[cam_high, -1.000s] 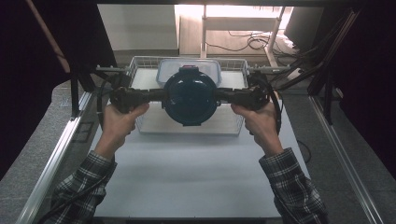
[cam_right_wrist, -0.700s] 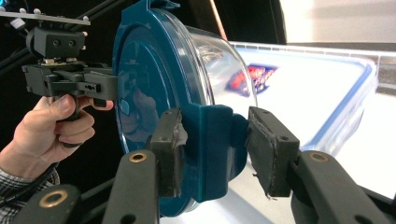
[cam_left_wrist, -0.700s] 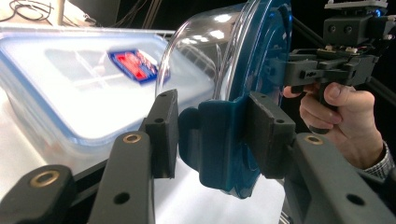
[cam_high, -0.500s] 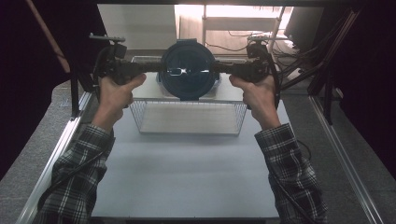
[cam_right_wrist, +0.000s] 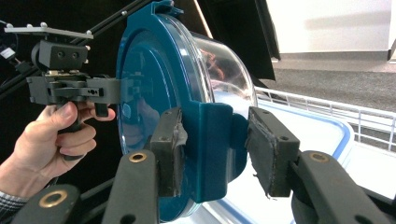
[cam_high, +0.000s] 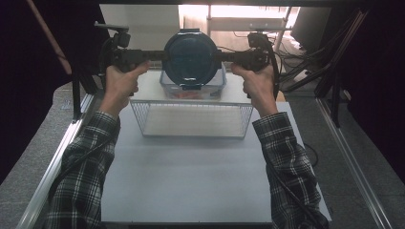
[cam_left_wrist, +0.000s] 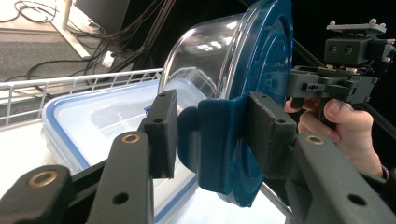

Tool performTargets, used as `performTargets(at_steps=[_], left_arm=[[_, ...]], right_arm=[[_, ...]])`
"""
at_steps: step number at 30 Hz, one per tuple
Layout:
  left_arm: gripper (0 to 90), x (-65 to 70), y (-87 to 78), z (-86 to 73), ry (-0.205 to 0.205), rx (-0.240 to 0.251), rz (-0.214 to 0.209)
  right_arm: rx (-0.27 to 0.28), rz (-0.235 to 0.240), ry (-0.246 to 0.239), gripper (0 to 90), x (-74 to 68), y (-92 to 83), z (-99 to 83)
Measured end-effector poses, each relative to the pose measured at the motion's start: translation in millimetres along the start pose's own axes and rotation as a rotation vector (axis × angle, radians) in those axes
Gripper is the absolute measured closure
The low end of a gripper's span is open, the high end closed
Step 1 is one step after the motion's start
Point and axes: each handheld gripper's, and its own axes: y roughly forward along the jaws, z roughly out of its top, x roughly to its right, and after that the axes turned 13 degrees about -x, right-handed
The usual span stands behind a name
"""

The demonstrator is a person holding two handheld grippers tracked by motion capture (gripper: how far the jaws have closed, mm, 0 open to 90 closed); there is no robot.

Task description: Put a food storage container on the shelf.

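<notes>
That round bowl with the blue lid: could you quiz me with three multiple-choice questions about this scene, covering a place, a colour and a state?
1. Where is the round bowl?
A. in the wire basket
B. held up above the table
C. on the floor

2. What colour is its lid?
A. red
B. white
C. dark blue

3. How is the bowl oriented?
A. tipped on its side
B. upright
C. upside down

Answers: B, the left gripper and right gripper clamp its side tabs beyond the wire basket; C, both gripper views show blue; A, the lid faces sideways.

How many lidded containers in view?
2. A round blue-lidded bowl is held up between the left gripper and right gripper. A rectangular container sits behind the wire basket. Others may be hidden.
</notes>
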Motion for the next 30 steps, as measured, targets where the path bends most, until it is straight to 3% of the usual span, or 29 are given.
performTargets(at_steps=[6,16,18,19,20,21,22,23,27,30], left_arm=[[55.5,-3.9,5.3,1.9,0.016,0.03,0.018],[54.3,-14.4,10.1,1.1,-0.01,0.061,0.01],[53.3,-14.0,11.0,1.4,-0.011,0.063,0.028],[56.8,-11.9,13.1,1.7,0.021,0.043,0.105],[60.4,-11.8,15.0,1.3,0.026,0.038,0.101],[58.7,-11.8,15.0,1.3,0.026,0.038,0.101],[59.3,-12.3,17.2,2.0,0.012,0.054,0.087],[59.5,-12.0,18.3,2.6,0.03,0.057,0.096],[59.6,-8.9,20.0,3.3,0.029,0.056,0.116],[59.5,-6.9,19.1,2.3,0.028,0.056,0.13]], right_arm=[[-0.008,-0.039,-0.017,53.9,2.1,2.8,4.0],[0.013,-0.006,0.021,52.1,13.2,8.7,6.2],[0.01,-0.004,0.018,51.2,14.2,10.0,7.4],[0.013,-0.007,0.016,50.8,14.4,10.9,8.0],[0.007,-0.033,0.014,51.9,13.8,12.3,8.9],[-0.016,-0.109,-0.004,55.6,11.9,14.5,9.5],[-0.032,-0.149,-0.024,63.0,12.1,15.9,9.1],[-0.007,-0.122,-0.021,62.8,13.1,15.4,8.7],[0.001,-0.13,-0.015,64.0,15.4,17.5,8.0],[0.025,-0.215,-0.041,65.3,8.6,16.2,7.9]])
